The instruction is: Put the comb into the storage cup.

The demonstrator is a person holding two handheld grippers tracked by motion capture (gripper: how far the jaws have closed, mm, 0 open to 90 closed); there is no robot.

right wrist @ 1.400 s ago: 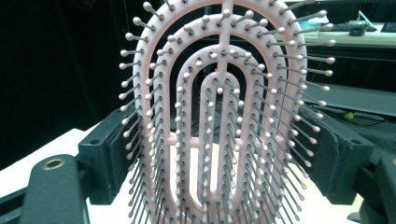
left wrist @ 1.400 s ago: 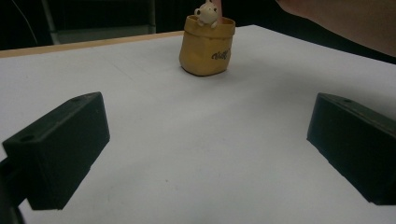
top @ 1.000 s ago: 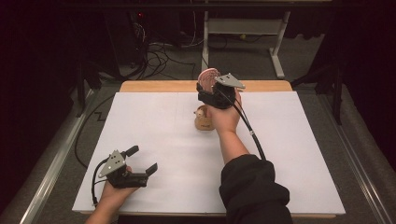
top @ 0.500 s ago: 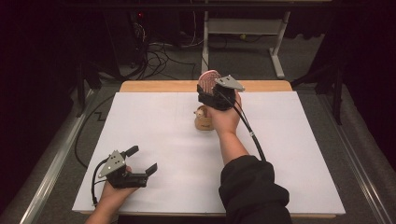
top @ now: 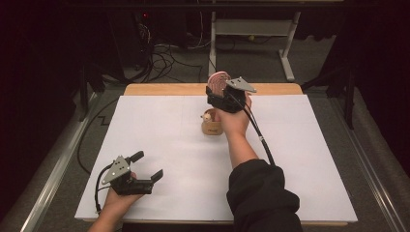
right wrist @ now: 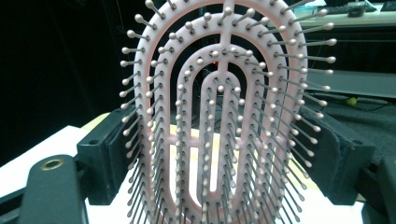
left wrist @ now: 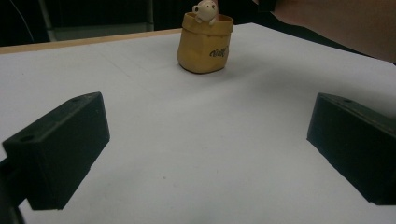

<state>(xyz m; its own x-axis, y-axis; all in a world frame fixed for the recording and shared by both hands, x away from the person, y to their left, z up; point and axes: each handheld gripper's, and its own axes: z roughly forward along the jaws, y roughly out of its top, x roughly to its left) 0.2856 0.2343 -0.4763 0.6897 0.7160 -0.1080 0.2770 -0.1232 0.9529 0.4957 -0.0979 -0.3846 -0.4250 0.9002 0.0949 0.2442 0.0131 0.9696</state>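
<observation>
A pink vented hairbrush with metal ball-tipped bristles stands upright between the jaws of my right gripper, which is shut on it and held up over the far middle of the table; its head rises above the jaws. Just below that hand sits a small yellow sack-shaped pot with a little white figure peeking out. My left gripper rests low at the near left of the table, open, with nothing between its jaws and aimed toward the pot.
A white sheet covers the wooden table. Cables and a white desk frame lie on the floor beyond the far edge. The right forearm in a black sleeve crosses the middle.
The right hand with the hairbrush has barely shifted. The left gripper stays where it was.
</observation>
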